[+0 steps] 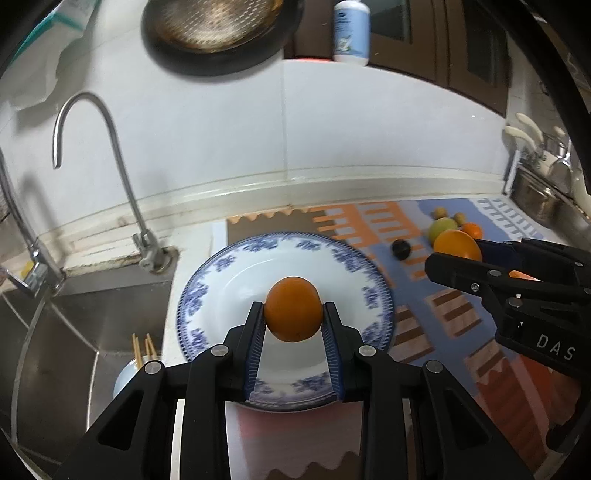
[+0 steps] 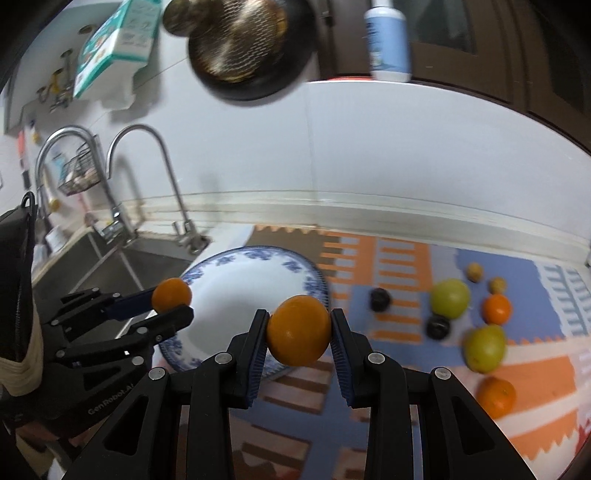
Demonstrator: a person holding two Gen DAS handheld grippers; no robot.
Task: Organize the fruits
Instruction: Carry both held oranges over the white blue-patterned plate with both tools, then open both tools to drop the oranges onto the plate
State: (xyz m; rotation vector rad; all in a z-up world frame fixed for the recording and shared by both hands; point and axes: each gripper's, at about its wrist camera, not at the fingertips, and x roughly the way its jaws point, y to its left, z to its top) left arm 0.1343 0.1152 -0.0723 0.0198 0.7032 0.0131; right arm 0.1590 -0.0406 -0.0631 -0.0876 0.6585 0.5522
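Observation:
My left gripper point(image 1: 293, 312) is shut on an orange point(image 1: 293, 308) and holds it over the blue-and-white plate point(image 1: 221, 273). My right gripper point(image 2: 298, 326) is shut on another orange point(image 2: 298, 328) above the plate's right rim point(image 2: 314, 280). The right gripper also shows in the left wrist view point(image 1: 448, 254) with its orange point(image 1: 458, 243). The left gripper shows in the right wrist view point(image 2: 173, 301) with its orange point(image 2: 171, 293). Loose fruit lies on the patterned mat: green fruits point(image 2: 450, 297) point(image 2: 484, 347), oranges point(image 2: 496, 308) point(image 2: 495, 395), dark plums point(image 2: 380, 299) point(image 2: 438, 326).
A steel sink point(image 1: 74, 317) with curved taps point(image 1: 110, 147) lies left of the plate. A bowl with chopsticks point(image 1: 142, 350) sits in it. A dark pan point(image 1: 218, 33) and a bottle point(image 1: 351, 29) stand above the white wall. Steel pots point(image 1: 539, 192) are far right.

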